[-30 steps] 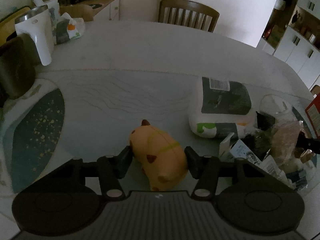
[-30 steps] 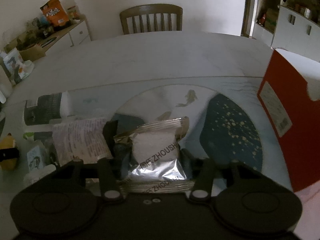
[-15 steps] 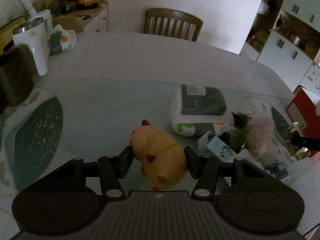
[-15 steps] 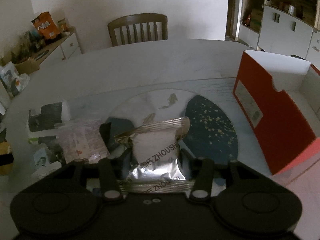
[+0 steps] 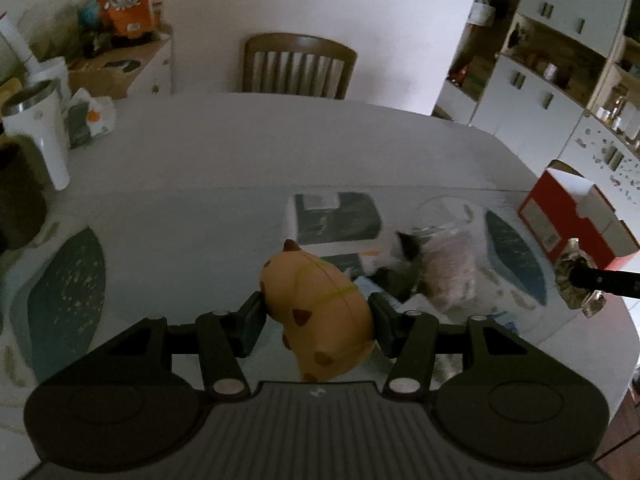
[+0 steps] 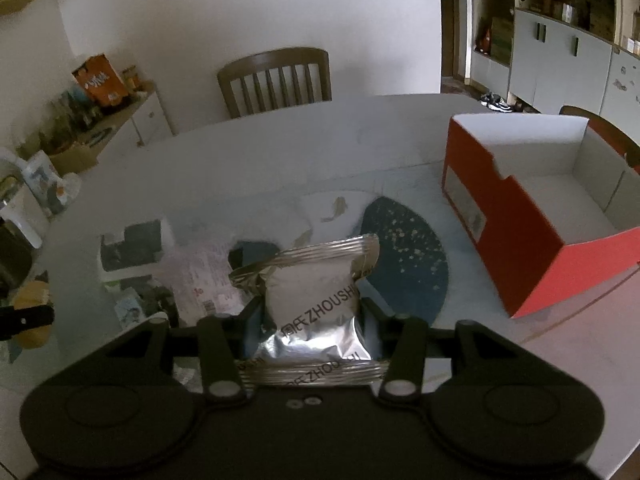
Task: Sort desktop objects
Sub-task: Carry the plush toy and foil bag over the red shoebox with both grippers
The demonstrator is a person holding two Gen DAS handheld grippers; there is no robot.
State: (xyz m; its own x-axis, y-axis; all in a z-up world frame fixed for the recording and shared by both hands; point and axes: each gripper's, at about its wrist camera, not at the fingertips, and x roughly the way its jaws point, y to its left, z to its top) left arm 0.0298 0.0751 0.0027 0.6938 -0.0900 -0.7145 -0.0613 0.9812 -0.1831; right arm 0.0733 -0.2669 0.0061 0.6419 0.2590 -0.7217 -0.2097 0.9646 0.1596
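My left gripper [image 5: 316,312] is shut on a yellow squishy animal toy [image 5: 320,312] with brown spots and holds it above the table. My right gripper [image 6: 312,320] is shut on a silver foil snack packet [image 6: 312,292] and holds it above the table, left of an open red box [image 6: 536,216] with a white inside. The red box also shows at the right in the left wrist view [image 5: 568,216]. A pile of packets [image 6: 192,276] lies on the table between the two grippers.
A white and dark tissue pack [image 5: 336,220] lies behind the toy. A white kettle [image 5: 36,132] and a dark cup [image 5: 16,196] stand at the table's left. A wooden chair [image 5: 298,68] stands at the far side. Cabinets [image 5: 560,80] line the right wall.
Both grippers have risen with their loads. The right gripper has moved right, so the red box shows more fully and its open inside is in view.
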